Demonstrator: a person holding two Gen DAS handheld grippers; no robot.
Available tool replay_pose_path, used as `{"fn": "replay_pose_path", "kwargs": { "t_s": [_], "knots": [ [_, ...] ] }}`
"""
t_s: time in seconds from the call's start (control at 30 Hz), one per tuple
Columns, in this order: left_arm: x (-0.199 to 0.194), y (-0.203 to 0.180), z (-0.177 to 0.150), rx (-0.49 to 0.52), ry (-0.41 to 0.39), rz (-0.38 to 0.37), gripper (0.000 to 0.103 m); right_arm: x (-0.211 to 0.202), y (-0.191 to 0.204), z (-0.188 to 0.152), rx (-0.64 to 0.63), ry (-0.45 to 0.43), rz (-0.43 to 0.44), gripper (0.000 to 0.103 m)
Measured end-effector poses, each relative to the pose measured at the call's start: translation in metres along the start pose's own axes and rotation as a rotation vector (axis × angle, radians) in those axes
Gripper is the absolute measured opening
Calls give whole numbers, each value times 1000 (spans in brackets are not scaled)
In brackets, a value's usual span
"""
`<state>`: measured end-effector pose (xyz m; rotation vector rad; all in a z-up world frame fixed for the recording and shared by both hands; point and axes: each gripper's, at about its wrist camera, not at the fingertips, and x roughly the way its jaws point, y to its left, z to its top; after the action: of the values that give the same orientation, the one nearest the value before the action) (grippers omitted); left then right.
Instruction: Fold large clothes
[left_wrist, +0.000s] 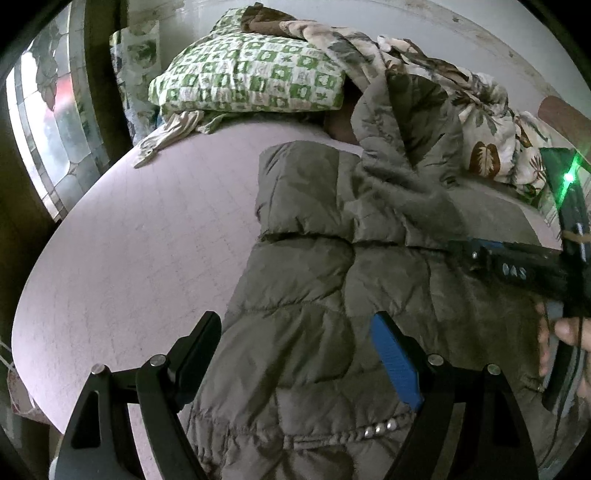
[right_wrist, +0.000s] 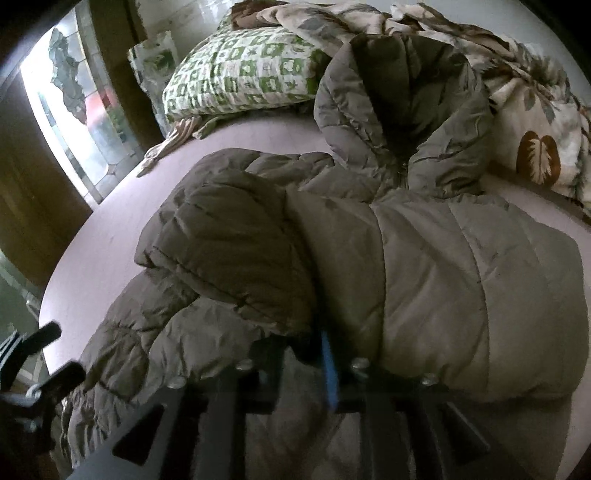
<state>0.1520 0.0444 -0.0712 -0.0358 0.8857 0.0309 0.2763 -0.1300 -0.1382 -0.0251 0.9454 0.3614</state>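
A pink-sheeted bed (left_wrist: 147, 229) carries an olive quilted hooded jacket (right_wrist: 424, 266) spread across it, below a green-checked pillow (left_wrist: 251, 74) and a leaf-print blanket (right_wrist: 535, 122); no containers show. One sleeve (right_wrist: 236, 243) already lies folded over the body, so the sleeve fold seems in hand. The left hand-held gripper (left_wrist: 295, 343) hovers open over the hem, while the right hand-held gripper (right_wrist: 314, 354) stands slightly parted at the sleeve's edge, its hold unclear; the other side likely needs folding next.

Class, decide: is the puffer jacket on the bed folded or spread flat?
Partly folded: the puffer jacket has one sleeve laid across its body, hood still up.
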Motion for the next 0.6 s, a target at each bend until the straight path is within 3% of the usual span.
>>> {"fn": "replay_pose_path", "kwargs": {
  "t_s": [0.07, 0.1, 0.4, 0.6],
  "knots": [
    [0, -2, 4, -1, -4, -7, 84, -8, -3, -3, -13, -12, 24, 96],
    [0, -3, 5, -6, -2, -13, 84, -12, -2, -1, -17, -24, 31, 102],
    [16, -16, 33, -39, 32, -74, 84, -49, -30, -17, 28, -77, 35, 102],
    [46, -47, 60, -16, 67, -114, 84, -82, -99, -22, 159, -108, -70, 102]
  ]
}}
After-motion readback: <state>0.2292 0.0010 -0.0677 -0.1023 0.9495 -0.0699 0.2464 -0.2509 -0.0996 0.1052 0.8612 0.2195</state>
